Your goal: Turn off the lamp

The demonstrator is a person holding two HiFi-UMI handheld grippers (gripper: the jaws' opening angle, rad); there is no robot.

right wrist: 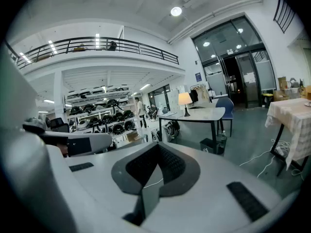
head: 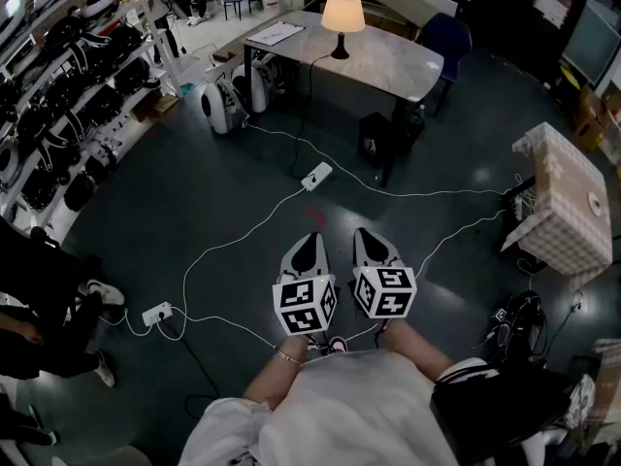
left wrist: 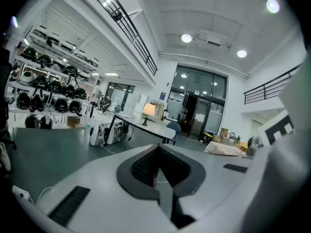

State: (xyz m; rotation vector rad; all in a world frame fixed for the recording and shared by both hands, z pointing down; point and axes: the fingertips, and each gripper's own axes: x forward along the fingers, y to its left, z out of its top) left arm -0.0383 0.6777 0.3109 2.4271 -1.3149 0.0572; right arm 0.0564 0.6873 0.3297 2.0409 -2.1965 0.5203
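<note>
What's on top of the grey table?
A lit lamp and a flat clipboard near one end; the rest of the table looks bare. The shade hides a patch behind it.

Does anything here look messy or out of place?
Yes: long white cables snake loose across the dark glossy floor, and a white power strip lies in the open walkway. It looks like a trip hazard.
</note>
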